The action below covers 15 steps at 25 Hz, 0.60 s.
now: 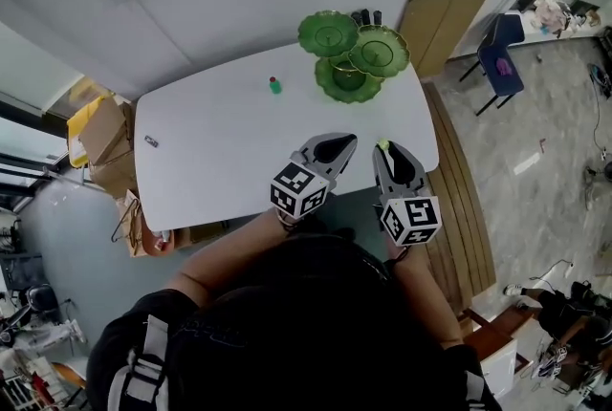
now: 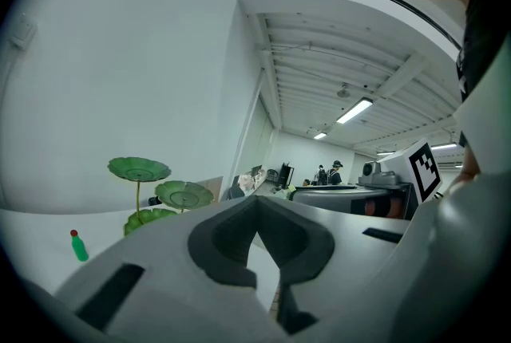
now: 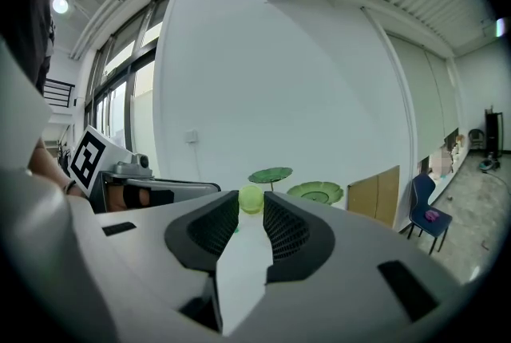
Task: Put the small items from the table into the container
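A green lotus-leaf tiered stand point(image 1: 349, 79) stands at the far right of the white table point(image 1: 220, 151); it also shows in the left gripper view point(image 2: 140, 169) and the right gripper view point(image 3: 271, 174). A small green bottle with a red cap point(image 1: 274, 85) stands left of the stand point(image 2: 78, 246). A small dark item point(image 1: 151, 141) lies near the table's left edge. My right gripper point(image 1: 384, 151) is over the near right edge, shut on a small yellow-green ball point(image 3: 251, 198). My left gripper point(image 1: 340, 145) is beside it, its jaws closed on nothing point(image 2: 256, 203).
A wooden board point(image 1: 442, 27) leans behind the table's right end. A blue chair point(image 1: 502, 65) stands further right point(image 3: 427, 218). Cardboard boxes point(image 1: 105, 137) sit on the floor left of the table. A wooden bench point(image 1: 464, 199) runs along the right side.
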Tool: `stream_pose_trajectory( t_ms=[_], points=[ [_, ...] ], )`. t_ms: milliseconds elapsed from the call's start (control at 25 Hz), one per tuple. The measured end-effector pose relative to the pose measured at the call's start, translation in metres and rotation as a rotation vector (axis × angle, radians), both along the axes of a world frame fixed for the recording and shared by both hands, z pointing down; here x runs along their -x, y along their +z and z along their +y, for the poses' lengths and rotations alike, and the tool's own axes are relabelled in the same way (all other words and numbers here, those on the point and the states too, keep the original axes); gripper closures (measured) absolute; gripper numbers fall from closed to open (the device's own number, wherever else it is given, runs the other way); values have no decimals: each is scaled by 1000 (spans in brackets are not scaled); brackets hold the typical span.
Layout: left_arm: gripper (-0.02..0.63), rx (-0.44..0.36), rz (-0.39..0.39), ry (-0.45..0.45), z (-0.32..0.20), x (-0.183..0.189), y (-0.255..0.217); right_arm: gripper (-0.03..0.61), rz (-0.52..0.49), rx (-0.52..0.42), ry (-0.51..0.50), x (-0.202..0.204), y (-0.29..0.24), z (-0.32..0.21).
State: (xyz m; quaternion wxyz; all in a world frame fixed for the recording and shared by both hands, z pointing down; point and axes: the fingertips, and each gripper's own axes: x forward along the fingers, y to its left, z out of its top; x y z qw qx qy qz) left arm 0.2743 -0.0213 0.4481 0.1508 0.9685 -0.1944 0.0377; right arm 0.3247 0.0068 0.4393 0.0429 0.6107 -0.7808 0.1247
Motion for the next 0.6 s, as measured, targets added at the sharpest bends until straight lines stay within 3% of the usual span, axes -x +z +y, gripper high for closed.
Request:
stream_pose_trajectory(
  t_ms=[600],
  points=[
    [609, -7, 56, -55, -70, 61, -14, 474, 51, -15, -83, 73, -17, -78]
  ],
)
